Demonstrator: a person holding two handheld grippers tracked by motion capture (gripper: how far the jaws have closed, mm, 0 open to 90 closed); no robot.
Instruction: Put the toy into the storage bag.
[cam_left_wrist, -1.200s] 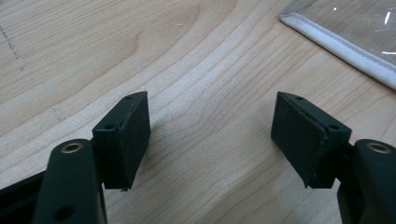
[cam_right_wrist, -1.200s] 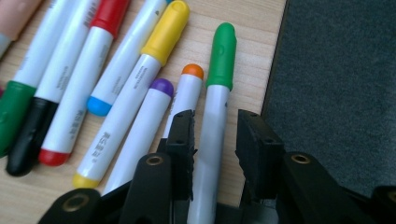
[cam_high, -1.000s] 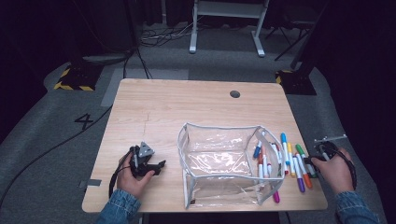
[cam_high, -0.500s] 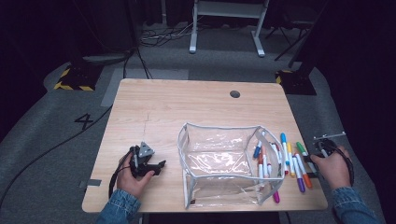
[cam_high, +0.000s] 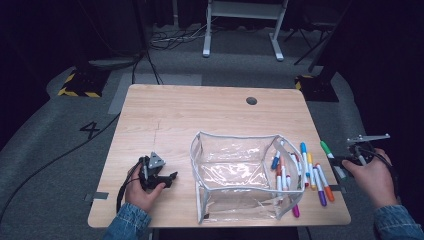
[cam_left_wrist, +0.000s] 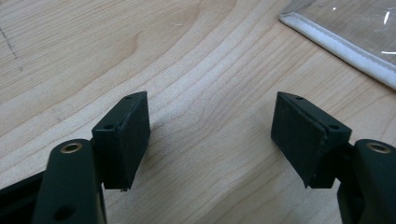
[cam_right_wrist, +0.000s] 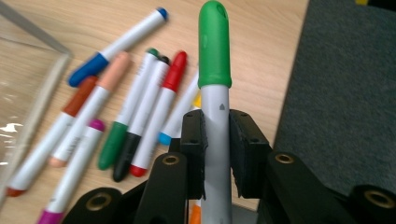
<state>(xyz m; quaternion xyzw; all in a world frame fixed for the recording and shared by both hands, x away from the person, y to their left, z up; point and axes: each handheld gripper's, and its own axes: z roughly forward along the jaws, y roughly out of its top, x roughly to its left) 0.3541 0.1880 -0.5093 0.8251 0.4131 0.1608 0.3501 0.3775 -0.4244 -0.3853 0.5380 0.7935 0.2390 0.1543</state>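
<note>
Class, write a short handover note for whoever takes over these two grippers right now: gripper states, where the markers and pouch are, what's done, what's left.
Right hand-held gripper: shut on the green marker, held above the table's right edge.
Left hand-held gripper: open, holding nothing, on the table left of the clear pouch.
Other markers: loose beside the pouch's right end, some apparently lying over its rim.
Done: one marker gripped.
Left, probably: put it and the others into the pouch.

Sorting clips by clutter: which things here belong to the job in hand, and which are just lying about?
In the job:
- green-capped marker, clamped in the right tongs
- loose markers on the table
- clear pouch, standing open
- left tongs, open over bare wood

Lying about:
- white stand behind the table
- floor cables
</note>
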